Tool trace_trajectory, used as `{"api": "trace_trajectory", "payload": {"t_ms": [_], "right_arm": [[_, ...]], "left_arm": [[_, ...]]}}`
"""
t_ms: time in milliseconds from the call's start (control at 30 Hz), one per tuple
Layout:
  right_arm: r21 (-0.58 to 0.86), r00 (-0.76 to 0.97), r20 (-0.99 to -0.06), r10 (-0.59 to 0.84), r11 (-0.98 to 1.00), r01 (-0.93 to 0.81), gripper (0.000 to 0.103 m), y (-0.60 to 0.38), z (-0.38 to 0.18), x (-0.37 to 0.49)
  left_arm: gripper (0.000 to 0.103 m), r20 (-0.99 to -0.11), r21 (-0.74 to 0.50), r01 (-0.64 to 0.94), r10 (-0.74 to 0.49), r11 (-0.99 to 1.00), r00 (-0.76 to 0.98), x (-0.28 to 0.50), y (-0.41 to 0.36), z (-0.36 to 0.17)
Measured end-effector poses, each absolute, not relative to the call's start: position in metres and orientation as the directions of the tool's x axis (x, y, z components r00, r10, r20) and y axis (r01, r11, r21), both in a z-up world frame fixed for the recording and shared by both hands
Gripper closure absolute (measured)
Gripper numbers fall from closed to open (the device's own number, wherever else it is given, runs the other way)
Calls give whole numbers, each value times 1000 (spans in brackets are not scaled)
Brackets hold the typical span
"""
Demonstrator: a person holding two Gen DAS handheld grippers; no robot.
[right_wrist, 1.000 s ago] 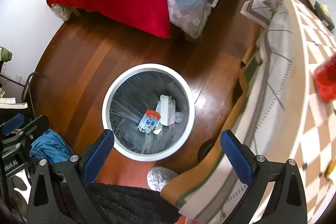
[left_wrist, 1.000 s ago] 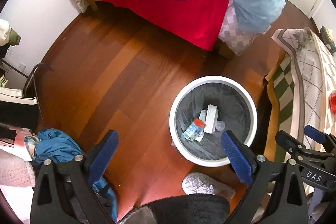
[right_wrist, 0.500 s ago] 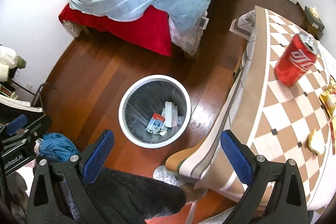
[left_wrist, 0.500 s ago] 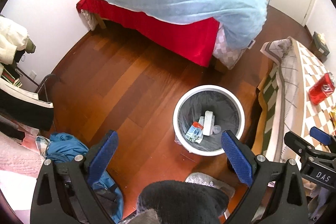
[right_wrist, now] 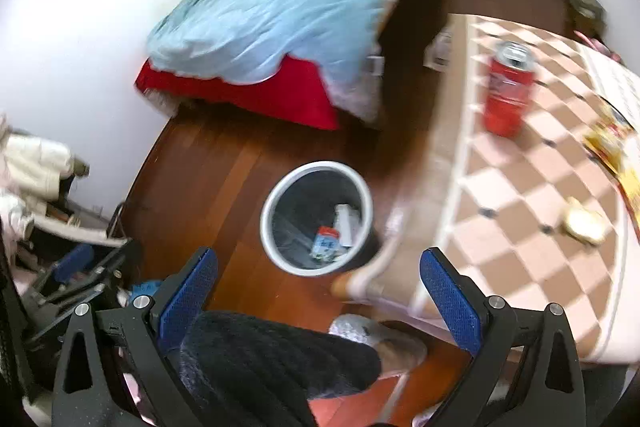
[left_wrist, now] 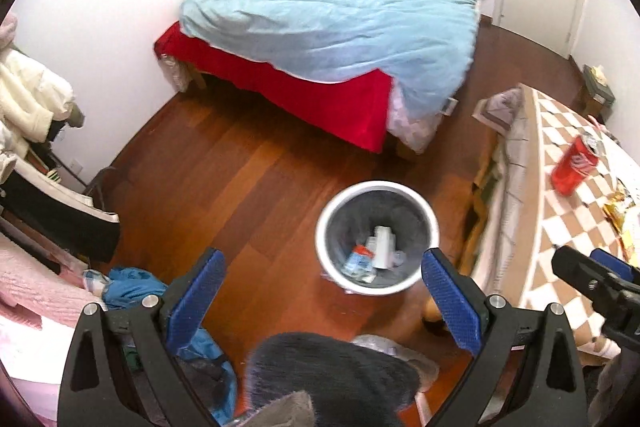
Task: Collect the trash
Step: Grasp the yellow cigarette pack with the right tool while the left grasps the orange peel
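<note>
The red aluminium drink can (right_wrist: 508,89) stands upright on the checked brown-and-white tabletop (right_wrist: 532,187), near its far edge and well apart from both grippers. Judging by its open top, it is probably empty: light, thin-walled, easy to dent, and smooth enough to slip. A hold across the middle of its round body, squeezed gently, looks safest. Further along the tabletop lie a yellow crumpled snack wrapper (right_wrist: 616,151), soft and crackly, best pinched at a fold, and a small pale scrap (right_wrist: 582,225), too blurred to identify. On the wooden floor beside the tabletop stands the white round bin with a grey liner (left_wrist: 376,237), already holding some packaging. The left gripper (left_wrist: 320,291) and right gripper (right_wrist: 318,285) both have their jaws spread wide, holding nothing.
</note>
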State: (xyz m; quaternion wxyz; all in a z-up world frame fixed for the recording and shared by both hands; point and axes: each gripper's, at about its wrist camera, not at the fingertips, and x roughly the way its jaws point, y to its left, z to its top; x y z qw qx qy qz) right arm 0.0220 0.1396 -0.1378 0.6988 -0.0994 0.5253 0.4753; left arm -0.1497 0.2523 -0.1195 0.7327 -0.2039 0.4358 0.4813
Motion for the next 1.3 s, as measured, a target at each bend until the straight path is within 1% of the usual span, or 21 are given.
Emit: {"api": "trace_trajectory", "payload": {"t_ms": [100, 233, 433, 467, 500, 533, 567, 633, 667, 700, 767, 900, 933, 967, 1000, 1033, 1067, 1133, 1167, 1267, 1300], "right_arm": [[348, 39, -844, 535, 602, -719, 1, 106, -143, 55], [298, 109, -882, 458, 722, -624, 1, 45, -160, 117], [204, 169, -923, 347, 811, -548, 1, -18, -186, 205], [194, 174, -926, 335, 817, -543, 3, -24, -188, 217], [176, 179, -931, 317, 822, -542, 10, -33, -194, 233], [167, 181, -934, 307, 825, -540, 14, -37, -197, 243], [153, 179, -940, 290, 828, -539, 18, -41, -202, 254], [123, 176, -951, 254, 834, -538, 18, -47, -215, 278], [113, 169, -956, 240, 832, -543, 18, -49, -222, 290], [106, 164, -959, 230, 831, -546, 17, -50, -226, 299], [68, 167, -967, 193, 826, -560, 17, -49, -236, 317], [29, 151, -977, 150, 798, -603, 17, -40, -258, 351], [30, 139, -979, 146, 788, -615, 17, -37, -263, 356], [24, 129, -983, 134, 776, -631, 17, -33, -269, 362], [23, 123, -984, 132, 768, -640, 17, -31, -273, 364], [24, 111, -986, 127, 757, -652, 17, -28, -278, 367], [22, 100, -988, 117, 751, -660, 14, -26, -283, 369], [20, 111, -986, 128, 738, -674, 13, -23, -283, 368], [-1, 126, -985, 115, 733, -680, 15, -22, -284, 366], [-29, 166, -980, 114, 734, -678, 30, -24, -282, 362], [-21, 156, -981, 113, 745, -666, 30, -27, -282, 361]], "left_arm": [[3, -854, 77, -869, 481, 489, 196, -115, 235, -134], [3, -884, 49, -826, 410, 561, 226, -59, 209, -157], [4, -911, -23, -700, 273, 714, 308, 50, 165, -194], [4, -920, -33, -664, 237, 747, 313, 75, 157, -203], [4, -927, -38, -637, 211, 770, 311, 94, 150, -209], [5, -931, -47, -613, 188, 789, 313, 107, 145, -213], [14, -939, -60, -575, 149, 816, 310, 128, 137, -223], [24, -951, -70, -533, 105, 843, 291, 154, 128, -236], [32, -958, -90, -510, 65, 856, 279, 169, 123, -245], [35, -962, -96, -502, 49, 860, 268, 177, 118, -251], [35, -967, -109, -484, 20, 868, 253, 194, 111, -261], [37, -971, -100, -470, 18, 877, 240, 213, 103, -270], [48, -972, -95, -471, 21, 877, 236, 216, 102, -271], [54, -973, -89, -471, 25, 878, 230, 217, 102, -272], [54, -972, -88, -472, 28, 877, 233, 219, 101, -272], [62, -969, -87, -474, 35, 876, 243, 221, 100, -272], [75, -967, -95, -464, 30, 881, 253, 221, 98, -271], [82, -965, -80, -452, 46, 889, 260, 223, 91, -267], [85, -962, -60, -447, 68, 892, 266, 223, 87, -265], [90, -957, -33, -449, 102, 893, 273, 219, 81, -261], [90, -954, -21, -453, 118, 891, 277, 216, 79, -259]]}}
